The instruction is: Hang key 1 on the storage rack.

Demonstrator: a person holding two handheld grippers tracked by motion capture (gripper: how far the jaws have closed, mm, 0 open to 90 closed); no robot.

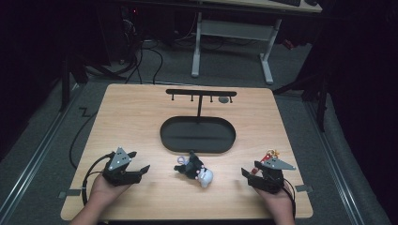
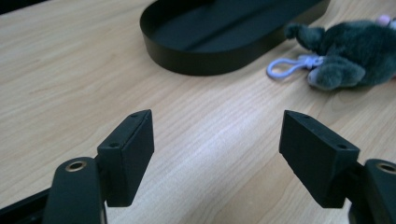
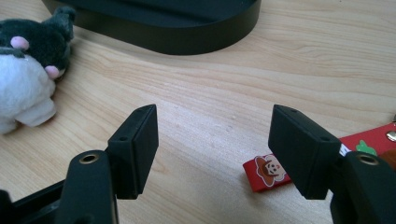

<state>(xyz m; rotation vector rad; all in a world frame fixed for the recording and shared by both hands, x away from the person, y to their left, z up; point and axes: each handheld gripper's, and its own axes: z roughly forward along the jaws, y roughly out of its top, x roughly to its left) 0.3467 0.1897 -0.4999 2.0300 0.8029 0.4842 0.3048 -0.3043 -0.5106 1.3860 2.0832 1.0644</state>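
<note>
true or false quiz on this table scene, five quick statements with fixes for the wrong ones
1. The plush toy lies inside the black oval tray. False: it lies on the bare table, just in front of the tray.
2. The left gripper has nothing between its jaws. True.
3. A pale clip is attached to the plush toy. True.
4. The red strap lies in the tray. False: it lies on the table beside the right gripper.
5. The right gripper is clamped on the plush toy. False: its jaws stand apart over bare wood, and the toy lies off to one side.
</note>
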